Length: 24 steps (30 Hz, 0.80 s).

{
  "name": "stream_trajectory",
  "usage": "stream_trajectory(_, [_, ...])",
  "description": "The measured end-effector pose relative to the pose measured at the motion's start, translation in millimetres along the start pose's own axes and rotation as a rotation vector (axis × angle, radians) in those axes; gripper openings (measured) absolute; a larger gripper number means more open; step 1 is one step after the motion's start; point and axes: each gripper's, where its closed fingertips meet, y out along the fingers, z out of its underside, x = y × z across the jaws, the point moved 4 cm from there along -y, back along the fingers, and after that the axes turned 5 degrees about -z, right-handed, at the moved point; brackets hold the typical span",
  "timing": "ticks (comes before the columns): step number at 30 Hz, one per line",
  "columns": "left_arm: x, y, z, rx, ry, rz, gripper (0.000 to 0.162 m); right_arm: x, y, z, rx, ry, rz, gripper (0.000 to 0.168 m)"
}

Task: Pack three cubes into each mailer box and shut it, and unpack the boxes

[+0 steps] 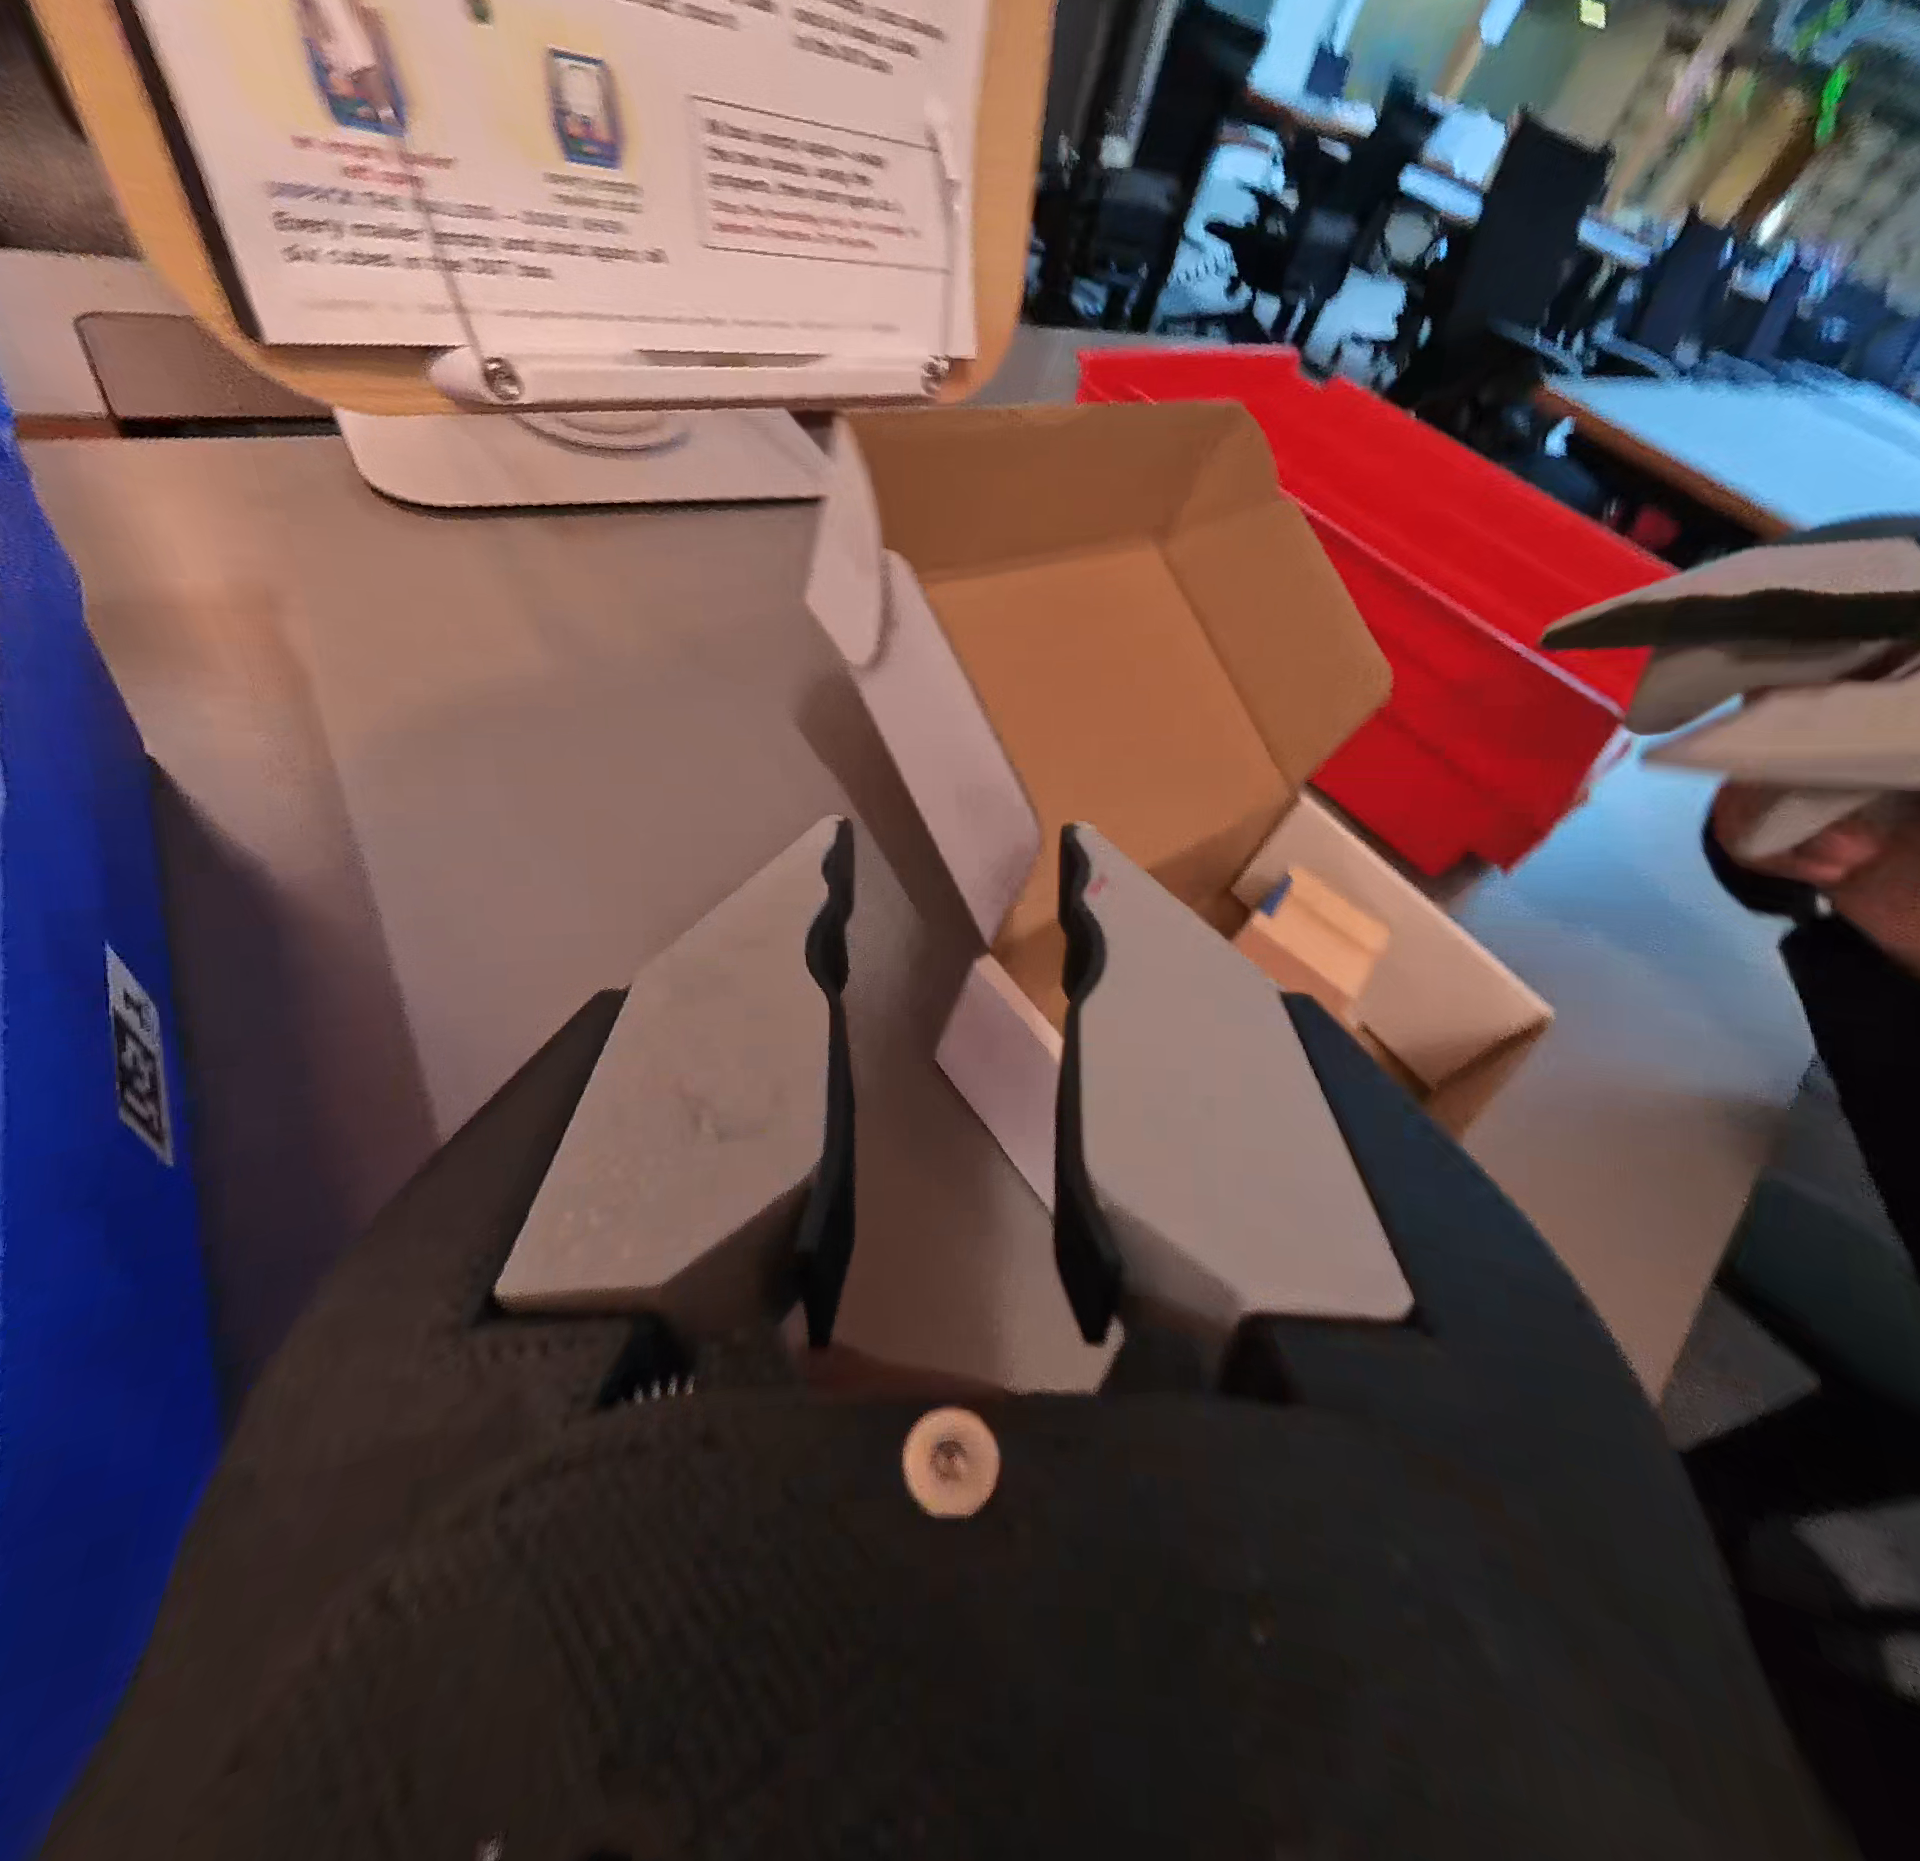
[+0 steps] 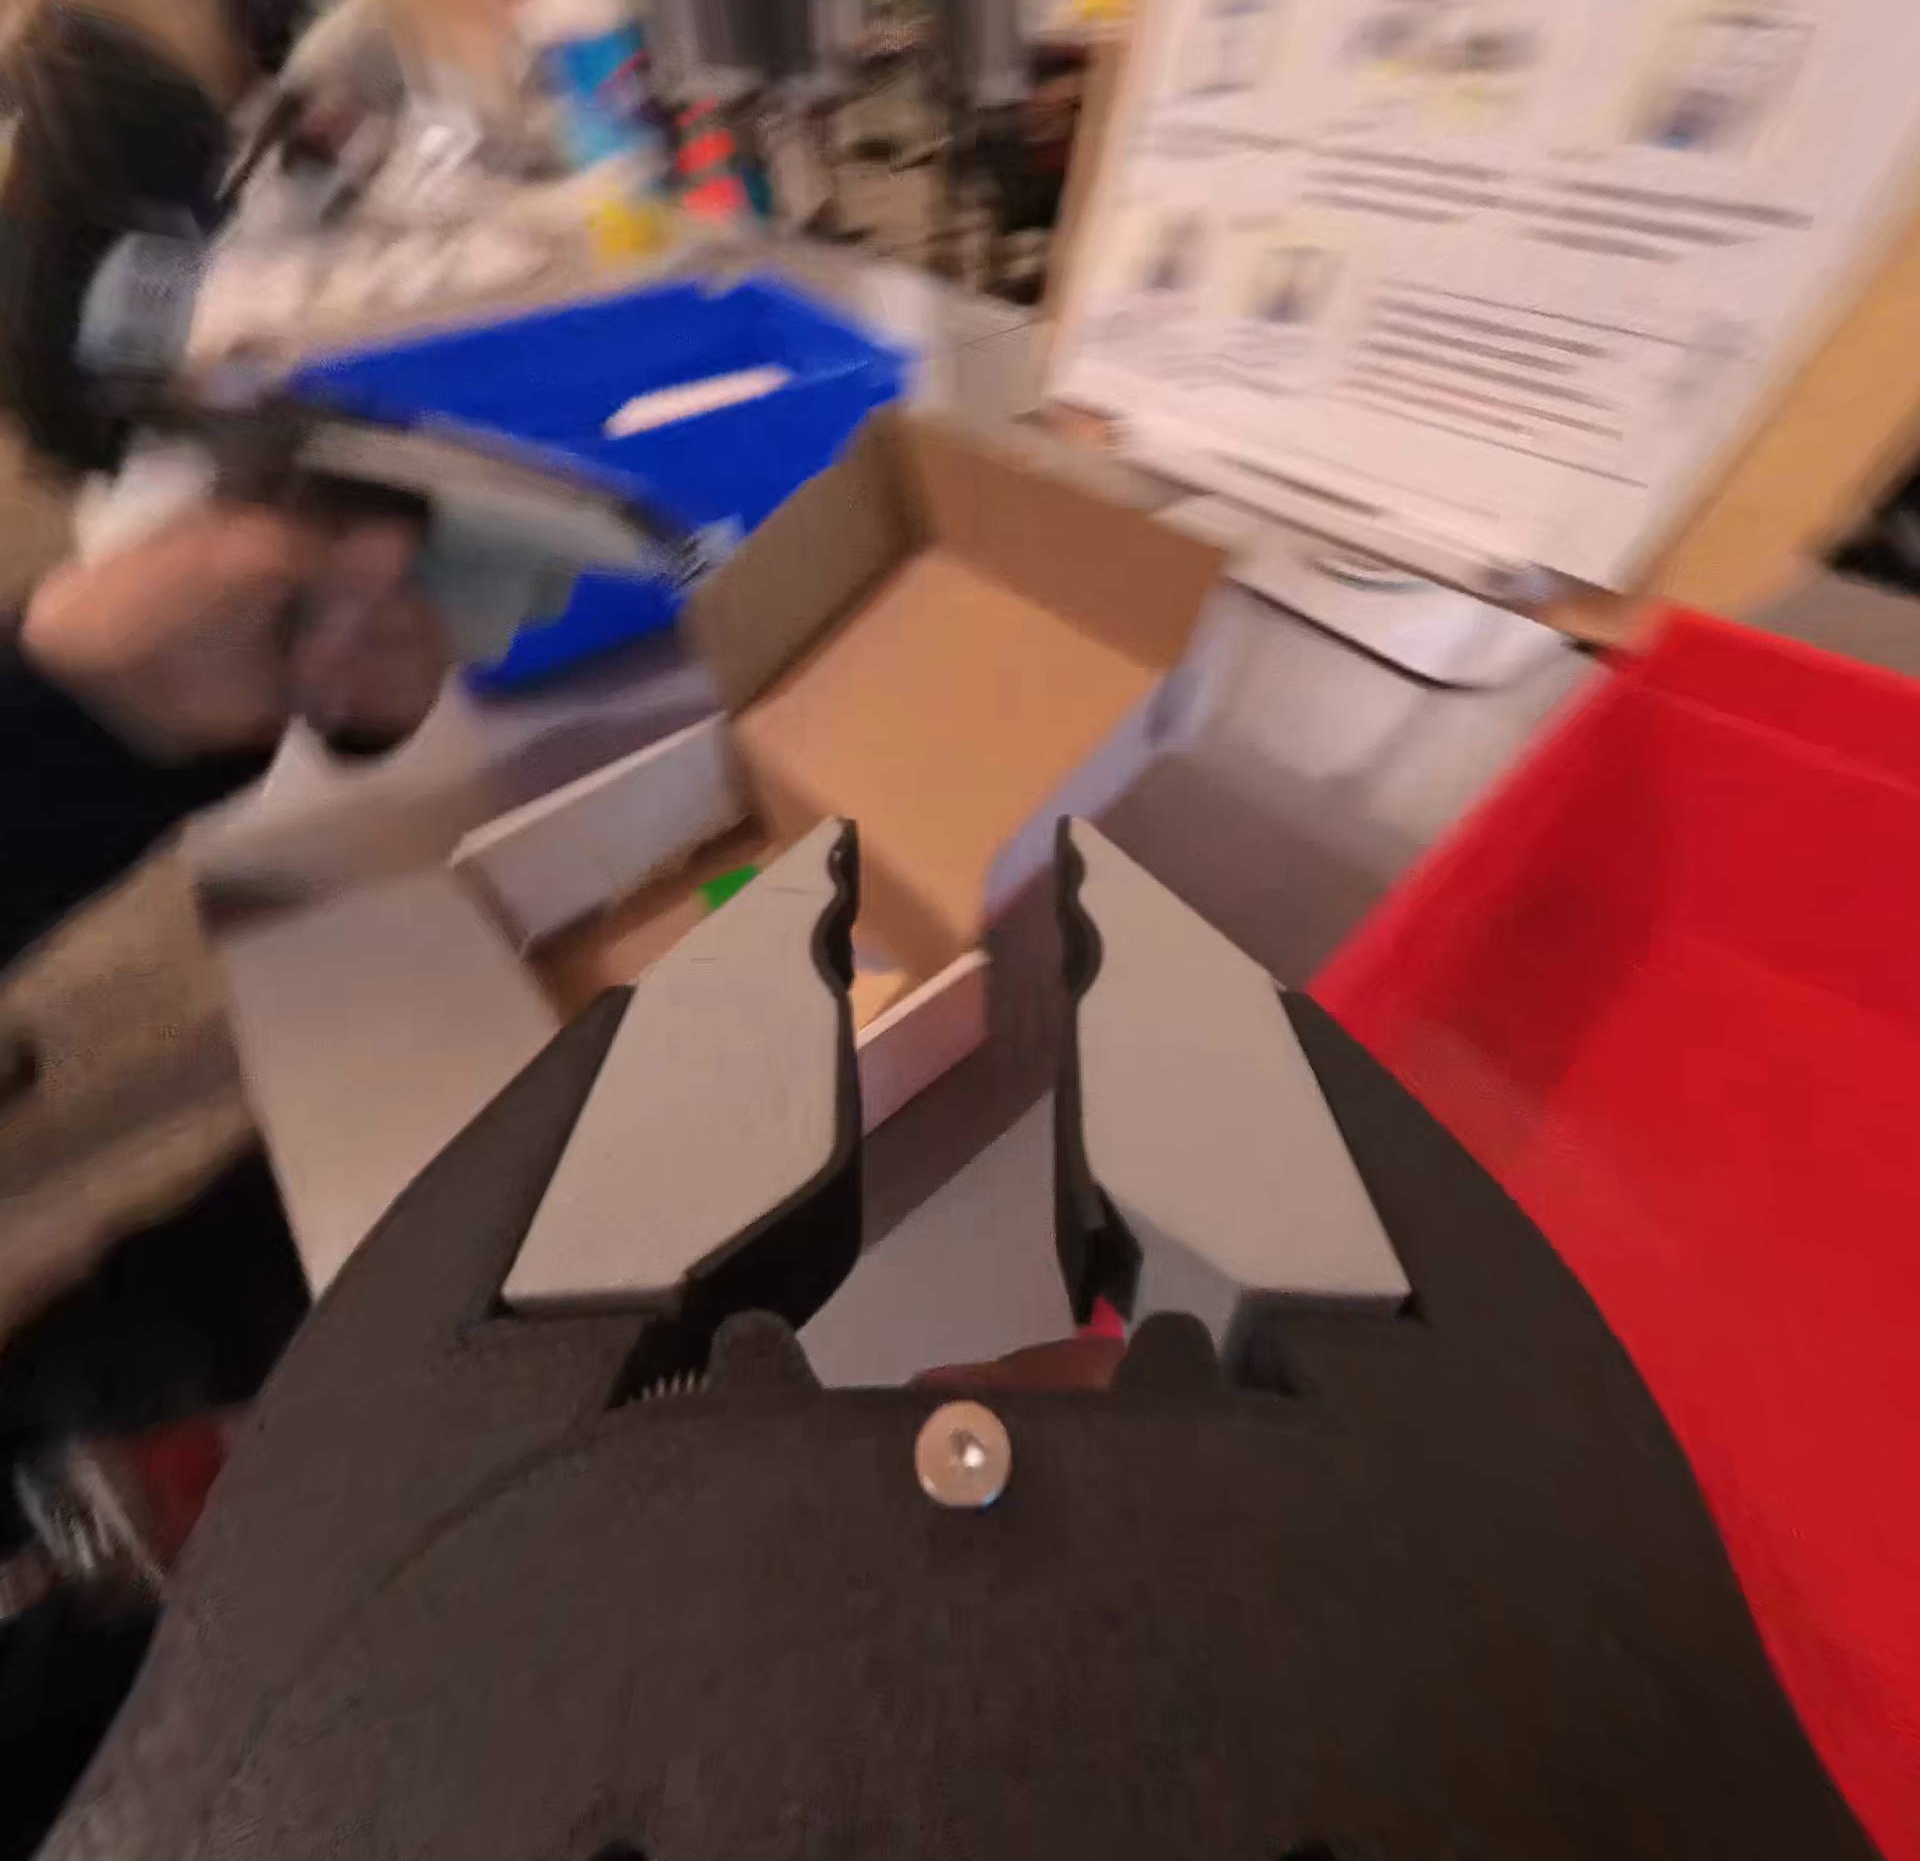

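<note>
Left wrist view showed the left gripper (image 1: 956, 855) with its jaws parted by a moderate gap and nothing held between them. Just ahead of the fingertips sat the mailer box (image 1: 1122, 689) on the grey table (image 1: 540, 689), white outside and brown inside, with its lid thrown back and standing up toward the far side. The tray of the box lay near the right finger, and in it a pale wooden cube (image 1: 1314, 928) with a touch of blue on one corner rested against the tray's wall; how many cubes lay there could not be told. Behind the box stood a red bin (image 1: 1455, 606), its contents out of sight. A blue bin (image 1: 62, 980) filled the left edge, only its outer wall showing. A clipboard with an instruction sheet (image 1: 582, 149) leaned on a stand behind the table. At the right edge the right gripper (image 1: 1756, 658) hung above the table, well apart from the box.

Right wrist view, heavily blurred, showed the right gripper (image 2: 956, 855) with jaws likewise parted and empty. The open mailer box (image 2: 956, 689) lay just beyond the tips, a green patch (image 2: 727, 886) visible in its tray beside the left finger. The red bin (image 2: 1662, 980) stood close on the right, its visible interior bare. The blue bin (image 2: 644, 398) sat farther back, a white strip inside it. The left gripper (image 2: 499, 523) hovered at left, held by a hand (image 2: 208, 616).
</note>
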Motion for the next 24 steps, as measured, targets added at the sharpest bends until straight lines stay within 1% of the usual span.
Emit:
stream_trajectory(1, [6, 6, -1, -0.008, -0.043, -0.004, 0.037, -19, -6, -6, -0.04, 0.126, 0.067, 0.029])
stream_trajectory(2, [11, 12, -2, -0.011, -0.081, -0.004, 0.037, -32, -10, -12, -0.078, 0.254, 0.065, 0.03])
stream_trajectory(4, [18, 23, -5, -0.011, -0.132, -0.002, 0.04, -41, -8, -22, -0.133, 0.471, -0.066, 0.038])
stream_trajectory(6, [25, 31, -9, -0.024, -0.18, 0.007, 0.04, -42, 4, -25, -0.105, 0.545, -0.147, 0.03])
stream_trajectory(9, [31, 42, -12, -0.026, -0.273, 0.074, 0.038, -48, 25, -19, -0.036, 0.593, -0.13, 0.035])
stream_trajectory(10, [33, 45, -11, -0.028, -0.298, 0.092, 0.035, -53, 27, -20, -0.039, 0.602, -0.12, 0.033])
stream_trajectory(12, [36, 50, -6, -0.014, -0.316, 0.124, 0.029, -62, 26, -21, -0.005, 0.571, -0.073, 0.021])
stream_trajectory(13, [37, 53, -2, 0.009, -0.31, 0.136, 0.028, -66, 24, -19, 0.04, 0.537, -0.038, 0.019])
stream_trajectory(15, [34, 57, 7, 0.076, -0.232, 0.145, 0.028, -70, 22, -13, 0.146, 0.46, 0.034, 0.019])
stream_trajectory(16, [31, 59, 11, 0.109, -0.199, 0.164, 0.029, -69, 23, -11, 0.191, 0.424, 0.053, 0.015])
stream_trajectory(18, [30, 64, 13, 0.123, -0.19, 0.173, 0.03, -64, 27, -4, 0.275, 0.368, 0.08, 0.014])
stream_trajectory(20, [31, 67, 12, 0.131, -0.215, 0.186, 0.031, -62, 34, 6, 0.364, 0.306, 0.127, 0.008])
stream_trajectory(21, [30, 69, 13, 0.133, -0.206, 0.195, 0.029, -60, 38, 9, 0.394, 0.28, 0.135, 0.0])
stream_trajectory(23, [25, 70, 17, 0.151, -0.172, 0.217, 0.022, -52, 45, 11, 0.418, 0.269, 0.109, 0.0])
stream_trajectory(24, [21, 71, 22, 0.168, -0.135, 0.236, 0.016, -47, 48, 12, 0.427, 0.274, 0.078, 0.0])
